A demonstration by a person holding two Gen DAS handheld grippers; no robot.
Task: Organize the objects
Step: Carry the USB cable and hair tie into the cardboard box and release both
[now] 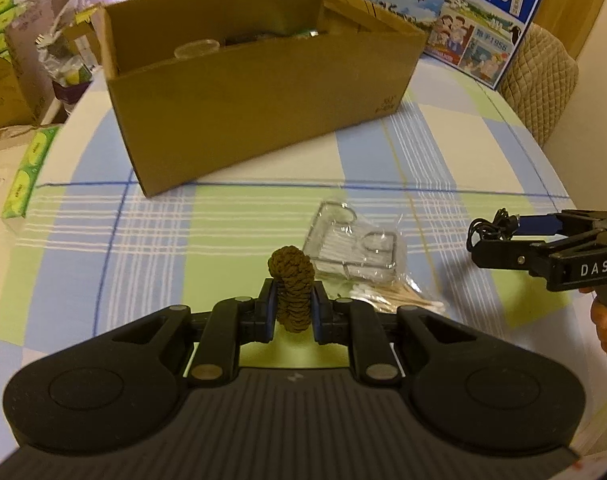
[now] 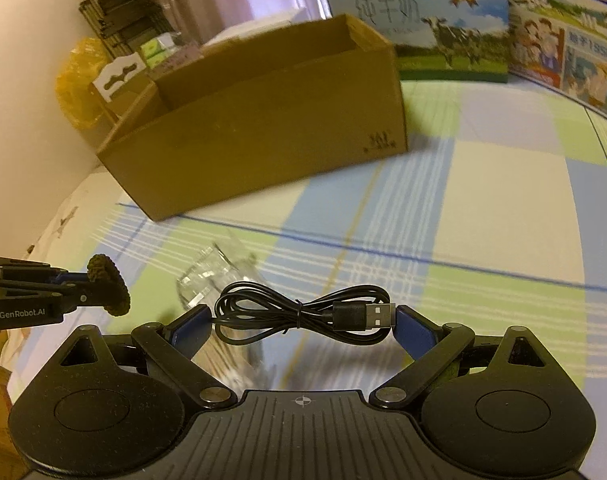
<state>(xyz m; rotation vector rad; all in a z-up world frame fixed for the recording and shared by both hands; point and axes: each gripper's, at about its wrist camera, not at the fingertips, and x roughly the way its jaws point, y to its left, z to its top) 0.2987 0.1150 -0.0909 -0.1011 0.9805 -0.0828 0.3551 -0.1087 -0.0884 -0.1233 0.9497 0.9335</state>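
Two items held above the checked bench, one in each gripper.

A brown braided cord bundle is clamped upright between the narrowed jaws of the left gripper. A coiled black USB cable is pinched lengthwise between the widely spread fingers of the right gripper, its plug against the right pad. An open cardboard box is seen toward the far edge of the bench. A clear plastic packet and a bag of cotton swabs are lying on the bench between the box and the near edge.
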